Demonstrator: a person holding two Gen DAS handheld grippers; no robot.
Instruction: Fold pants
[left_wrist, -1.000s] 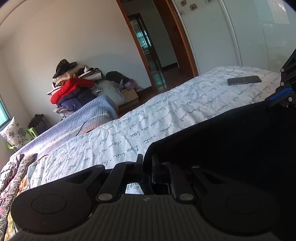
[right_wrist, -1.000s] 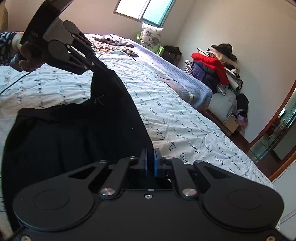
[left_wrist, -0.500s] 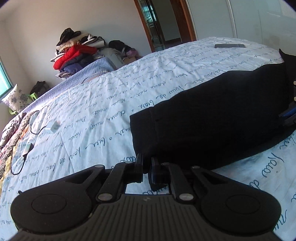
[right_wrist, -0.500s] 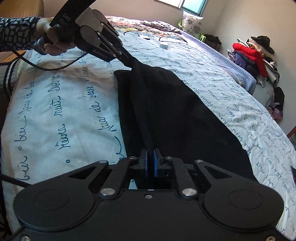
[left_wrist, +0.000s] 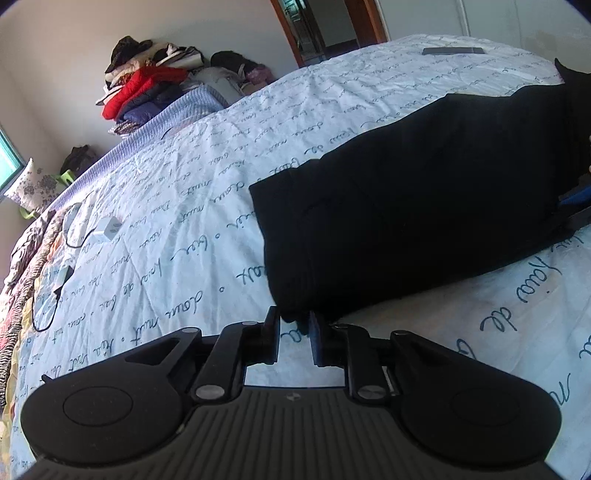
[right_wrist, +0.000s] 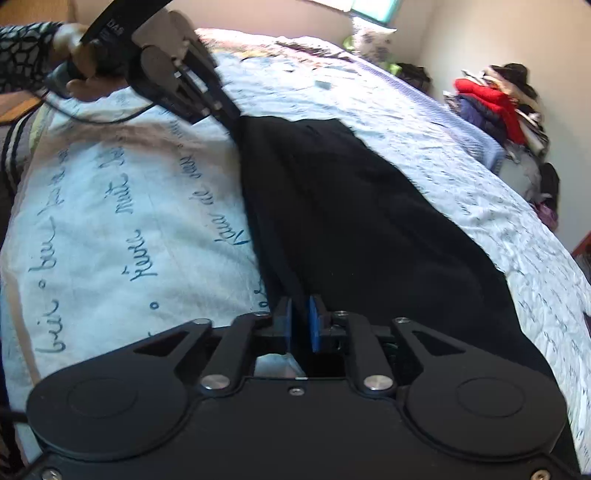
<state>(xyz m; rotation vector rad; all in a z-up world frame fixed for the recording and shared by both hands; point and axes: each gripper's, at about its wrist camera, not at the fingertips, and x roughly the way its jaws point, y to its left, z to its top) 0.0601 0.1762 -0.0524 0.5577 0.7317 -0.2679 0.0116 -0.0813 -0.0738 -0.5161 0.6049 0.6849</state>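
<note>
left wrist view: the left gripper (left_wrist: 294, 334) sits at the lower middle of the frame, its fingers apart with a clear gap and the corner of the black pants (left_wrist: 424, 214) just at their tips, no longer pinched. half a second ago the same fingers were together on that corner. the pants lie flat across the right half of the frame on the printed bedsheet (left_wrist: 184, 229). a charger and cable (left_wrist: 107, 227) rest at the left, a phone (left_wrist: 452, 50) at the upper right and a clothes pile (left_wrist: 144, 88) at the upper left.

right wrist view: the right gripper (right_wrist: 300, 325) at the lower middle has its blue pads slightly apart, with dark fabric running between them; whether it grips cannot be told, though earlier they were pressed together. the pants stretch from there to the upper left, where the left gripper (right_wrist: 231, 110) meets the far corner.

the step in hand looks like laying down and letting go after a lengthwise fold. the next move calls for backing both grippers clear, then regrasping one end to fold it across.
</note>
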